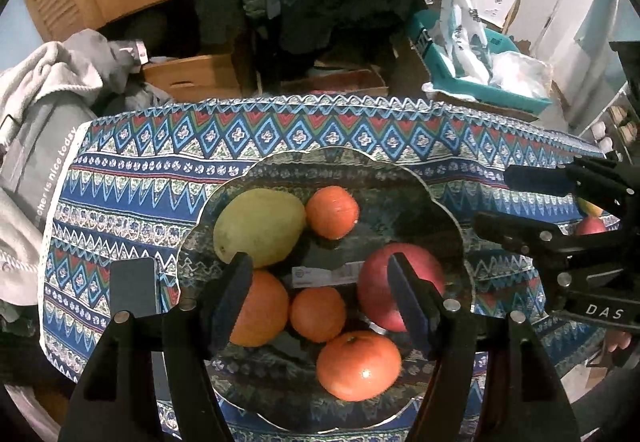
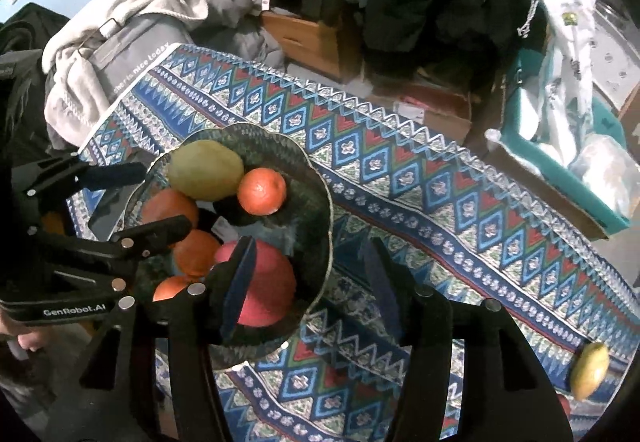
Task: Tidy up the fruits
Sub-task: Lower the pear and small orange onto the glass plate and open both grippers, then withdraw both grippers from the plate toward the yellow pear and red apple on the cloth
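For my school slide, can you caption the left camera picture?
Open left gripper hovers over a glass plate with a green mango, a red apple and four oranges.

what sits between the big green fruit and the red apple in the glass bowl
In the left wrist view, bare glass bottom of the scalloped glass bowl with a white label lies between the big green fruit and the red apple; the small orange sits just beyond.

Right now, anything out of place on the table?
Yes: a yellow-green fruit lies loose on the tablecloth near its edge, well apart from the glass bowl that holds the other fruit. Nothing looks spilled or damaged.
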Motion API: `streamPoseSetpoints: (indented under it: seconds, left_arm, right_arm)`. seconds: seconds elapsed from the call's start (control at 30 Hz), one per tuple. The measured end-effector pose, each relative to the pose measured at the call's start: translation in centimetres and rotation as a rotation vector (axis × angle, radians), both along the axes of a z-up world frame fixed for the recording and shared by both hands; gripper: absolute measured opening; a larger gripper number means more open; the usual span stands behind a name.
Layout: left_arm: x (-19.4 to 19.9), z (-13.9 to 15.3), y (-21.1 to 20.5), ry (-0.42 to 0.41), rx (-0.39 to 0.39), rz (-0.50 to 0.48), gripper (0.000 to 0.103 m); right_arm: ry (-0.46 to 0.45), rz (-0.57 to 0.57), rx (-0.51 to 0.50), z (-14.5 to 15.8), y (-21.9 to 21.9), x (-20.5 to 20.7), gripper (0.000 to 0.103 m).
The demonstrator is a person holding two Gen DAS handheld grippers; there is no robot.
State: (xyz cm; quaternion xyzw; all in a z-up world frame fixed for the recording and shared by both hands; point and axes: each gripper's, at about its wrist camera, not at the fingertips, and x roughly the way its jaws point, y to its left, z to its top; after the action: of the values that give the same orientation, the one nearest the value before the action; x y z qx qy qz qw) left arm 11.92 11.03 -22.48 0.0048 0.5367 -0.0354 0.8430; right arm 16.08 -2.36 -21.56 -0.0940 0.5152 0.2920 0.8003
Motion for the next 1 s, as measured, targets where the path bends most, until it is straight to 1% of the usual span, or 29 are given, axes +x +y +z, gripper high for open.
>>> streamPoseSetpoints:
  seconds: [0.23,0.53,0.7,1.0]
  left_arm:
    - [-0.6,1.4,-1.7,-0.020,-0.006,-0.018,0.071]
    - [-0.7,2.2,-5.3,-0.028,0.001,-0.070,0.072]
    - [-0.5,2.4,-7.6,-0.030,0.009,-0.105,0.072]
    - [-0.4,3.3,-11.5,-0.045,0.027,-0.167,0.072]
  right_arm:
    - [-0.052,-0.031,-0.059,0.8,-2.3,-1.0,0.058]
    - [-0.091,-0.090,-0.080,2.1,-6.3,-1.8,0.063]
    - [-0.097,-0.130,-0.093,2.4,-9.1,-2.2,0.066]
    - [-0.095,-0.220,-0.093,2.7,-14.6,-2.5,0.066]
